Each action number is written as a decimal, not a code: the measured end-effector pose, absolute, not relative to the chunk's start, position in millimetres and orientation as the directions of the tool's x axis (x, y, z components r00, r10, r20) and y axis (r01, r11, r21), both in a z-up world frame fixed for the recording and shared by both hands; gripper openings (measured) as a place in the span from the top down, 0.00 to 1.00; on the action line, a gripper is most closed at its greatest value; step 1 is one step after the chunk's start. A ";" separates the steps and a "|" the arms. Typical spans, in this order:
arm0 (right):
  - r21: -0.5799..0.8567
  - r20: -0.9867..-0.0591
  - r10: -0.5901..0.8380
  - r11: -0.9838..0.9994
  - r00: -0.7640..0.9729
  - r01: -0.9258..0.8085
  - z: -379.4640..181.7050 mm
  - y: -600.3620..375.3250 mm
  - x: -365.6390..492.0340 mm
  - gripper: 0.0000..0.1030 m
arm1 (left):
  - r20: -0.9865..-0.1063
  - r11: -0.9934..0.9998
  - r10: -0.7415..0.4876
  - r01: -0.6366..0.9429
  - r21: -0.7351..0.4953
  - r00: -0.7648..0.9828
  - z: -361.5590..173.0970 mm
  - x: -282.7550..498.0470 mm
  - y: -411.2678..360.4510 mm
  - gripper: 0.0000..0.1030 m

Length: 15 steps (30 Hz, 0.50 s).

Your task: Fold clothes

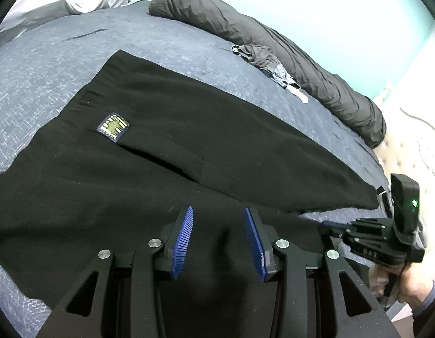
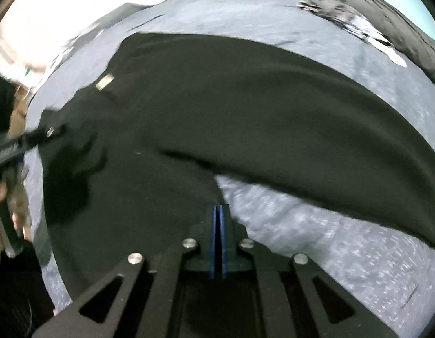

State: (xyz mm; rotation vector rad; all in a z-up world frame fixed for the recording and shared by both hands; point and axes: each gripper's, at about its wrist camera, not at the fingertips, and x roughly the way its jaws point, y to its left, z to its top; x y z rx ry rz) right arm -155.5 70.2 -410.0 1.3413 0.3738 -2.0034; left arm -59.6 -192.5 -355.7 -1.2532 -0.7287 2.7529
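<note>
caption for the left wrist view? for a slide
Open left gripper above black pants spread on a blue bedspread.

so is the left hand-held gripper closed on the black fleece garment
No, the left hand-held gripper is open, its blue ribbed pads spread apart above the black fleece garment.

A blue-grey bedspread (image 1: 189, 45) covers the bed below a pale turquoise wall (image 1: 316, 2).

The garment (image 1: 189, 146) is plain black with a small yellow-and-navy patch (image 1: 113, 126). The bedspread (image 1: 42, 64) is blue-grey, flecked white. A dark grey rolled blanket (image 1: 273, 42) lies along its far edge. The gripper pads (image 1: 186, 242) are blue.
</note>
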 end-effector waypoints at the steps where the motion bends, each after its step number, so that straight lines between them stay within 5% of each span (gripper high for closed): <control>1: 0.126 -0.898 -0.371 -0.730 -0.235 0.671 -412.0 69.1 -158.8 0.98 | -0.707 -0.891 0.214 0.162 -0.425 -0.675 -355.5 -59.3 -192.2 0.60; 9: 0.153 -0.925 -0.348 -0.709 -0.154 0.688 -434.0 58.3 -152.3 0.97 | -0.711 -0.885 0.216 0.173 -0.432 -0.669 -358.2 -59.2 -197.9 0.58; 12: 0.201 -0.903 -0.392 -0.748 -0.176 0.632 -423.9 77.8 -158.2 0.85 | -0.712 -0.882 0.219 0.176 -0.437 -0.667 -358.7 -57.3 -199.9 0.56; 15: 0.201 -0.898 -0.390 -0.775 -0.203 0.599 -412.7 106.5 -157.5 0.83 | -0.711 -0.879 0.220 0.179 -0.441 -0.668 -358.0 -55.9 -201.3 0.56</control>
